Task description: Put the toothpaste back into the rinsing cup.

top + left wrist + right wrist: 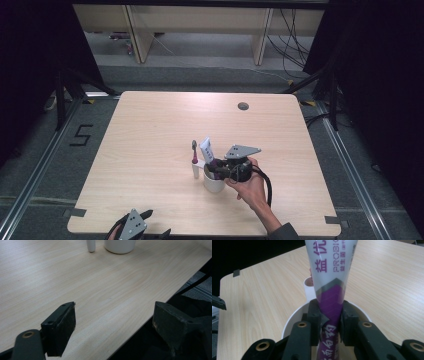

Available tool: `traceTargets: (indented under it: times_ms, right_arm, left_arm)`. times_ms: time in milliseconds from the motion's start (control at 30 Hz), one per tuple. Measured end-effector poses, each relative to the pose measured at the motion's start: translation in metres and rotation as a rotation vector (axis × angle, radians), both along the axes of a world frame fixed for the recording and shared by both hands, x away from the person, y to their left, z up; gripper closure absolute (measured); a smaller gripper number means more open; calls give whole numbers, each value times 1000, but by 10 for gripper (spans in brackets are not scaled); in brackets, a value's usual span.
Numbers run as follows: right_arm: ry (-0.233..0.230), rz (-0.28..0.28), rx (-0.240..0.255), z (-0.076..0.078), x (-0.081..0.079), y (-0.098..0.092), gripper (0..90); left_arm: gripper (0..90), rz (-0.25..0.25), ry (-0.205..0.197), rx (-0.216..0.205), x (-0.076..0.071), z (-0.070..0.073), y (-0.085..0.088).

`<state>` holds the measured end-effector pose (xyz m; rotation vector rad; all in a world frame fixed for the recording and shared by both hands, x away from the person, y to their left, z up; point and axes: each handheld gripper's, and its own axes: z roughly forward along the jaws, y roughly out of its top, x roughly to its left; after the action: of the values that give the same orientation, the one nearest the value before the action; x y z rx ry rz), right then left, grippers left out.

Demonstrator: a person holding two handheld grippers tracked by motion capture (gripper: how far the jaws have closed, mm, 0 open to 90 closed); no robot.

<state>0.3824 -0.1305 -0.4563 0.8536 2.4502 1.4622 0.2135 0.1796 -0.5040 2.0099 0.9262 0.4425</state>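
A white cup (212,184) stands near the middle of the wooden table (150,130). A white and purple toothpaste tube (206,148) rises out of it, leaning up and to the left. My right gripper (216,169) is over the cup's mouth, shut on the tube's purple lower part (332,270); both pads press its sides just above the cup rim (292,320). A white-handled toothbrush (194,157) stands just left of the cup. My left gripper (132,227) rests at the table's near edge, open (113,312), nothing between its jaws.
A round cable hole (243,106) sits near the table's far edge. The table's near edge (140,325) runs under my left gripper, with dark floor beyond it. Black curtains flank the table; a "5" mark (81,135) is on the floor at left.
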Motion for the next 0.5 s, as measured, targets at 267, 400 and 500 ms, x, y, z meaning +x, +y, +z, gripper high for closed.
traceTargets:
  times_ms: [267,400,500]
  right_arm:
    - [-15,1,4,6,-4,-5,677]
    - [-5,-24,45,8,-5,-8,619]
    - [-3,-15,46,12,-6,-13,566]
  left_arm:
    - [185,-2,1,5,0,0,0]
    - [184,4,1,-30,-1,0,-2]
    - [184,-2,-4,-31,-1,0,-1]
